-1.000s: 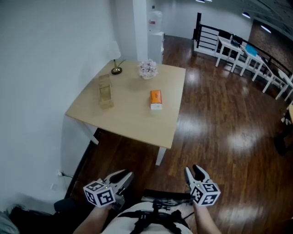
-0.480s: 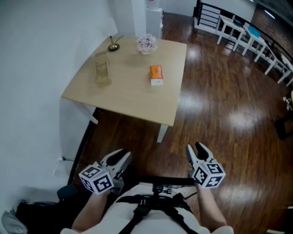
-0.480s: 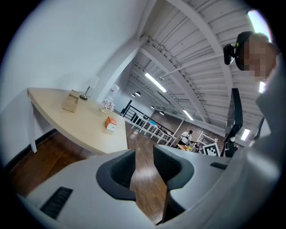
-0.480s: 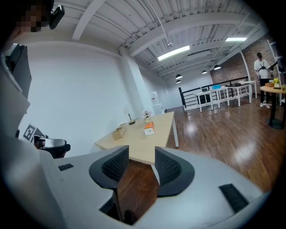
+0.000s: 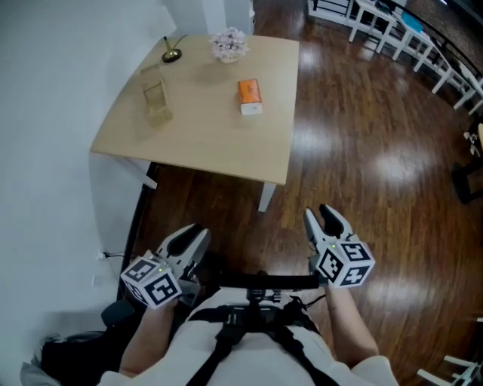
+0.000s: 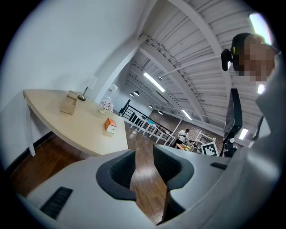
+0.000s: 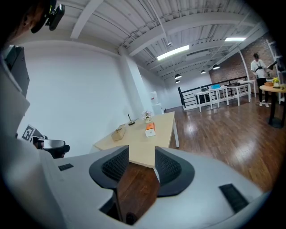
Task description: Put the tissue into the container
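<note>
An orange and white tissue pack (image 5: 250, 96) lies on the light wooden table (image 5: 211, 143), right of the middle. The tan open container (image 5: 155, 102) stands near the table's left edge. Both grippers hang over the dark floor, well short of the table. My left gripper (image 5: 192, 234) is open with nothing between its jaws, and my right gripper (image 5: 323, 216) is open and empty too. The left gripper view shows the tissue pack (image 6: 110, 125) and the container (image 6: 69, 103) far ahead. In the right gripper view the tissue pack (image 7: 150, 129) and the container (image 7: 119, 133) sit beyond the jaws.
A flower pot (image 5: 229, 44) and a small pen stand (image 5: 171, 54) sit at the table's far edge. A white wall runs along the left. White chairs and tables (image 5: 392, 22) stand at the far right. The table leg (image 5: 266, 197) faces me.
Both grippers have risen in the head view and come nearer the table. The table has slid up and to the left in the picture. The jaws look unchanged.
</note>
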The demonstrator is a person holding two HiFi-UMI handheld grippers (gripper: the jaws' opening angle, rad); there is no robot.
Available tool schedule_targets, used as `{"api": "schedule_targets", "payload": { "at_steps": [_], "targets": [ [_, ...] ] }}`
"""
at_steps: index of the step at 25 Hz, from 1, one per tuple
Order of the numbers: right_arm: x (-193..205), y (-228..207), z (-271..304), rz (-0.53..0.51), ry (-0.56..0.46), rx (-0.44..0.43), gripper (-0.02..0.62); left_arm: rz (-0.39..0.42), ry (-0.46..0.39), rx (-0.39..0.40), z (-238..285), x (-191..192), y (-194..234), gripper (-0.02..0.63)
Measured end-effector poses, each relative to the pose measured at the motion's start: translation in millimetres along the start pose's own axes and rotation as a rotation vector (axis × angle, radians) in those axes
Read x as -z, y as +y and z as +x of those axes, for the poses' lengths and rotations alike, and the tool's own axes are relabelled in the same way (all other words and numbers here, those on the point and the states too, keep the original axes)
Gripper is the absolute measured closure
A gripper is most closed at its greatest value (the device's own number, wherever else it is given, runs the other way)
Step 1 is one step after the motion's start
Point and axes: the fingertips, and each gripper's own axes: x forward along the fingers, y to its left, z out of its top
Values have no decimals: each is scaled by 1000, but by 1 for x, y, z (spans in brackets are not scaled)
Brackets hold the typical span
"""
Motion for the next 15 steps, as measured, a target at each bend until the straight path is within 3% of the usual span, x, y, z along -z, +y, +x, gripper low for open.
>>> {"api": "schedule_targets", "payload": {
  "at_steps": [15],
  "targets": [
    [-3,22,51,80,34,37,426,-13,62,49,14,-28,48,479]
  ]
}}
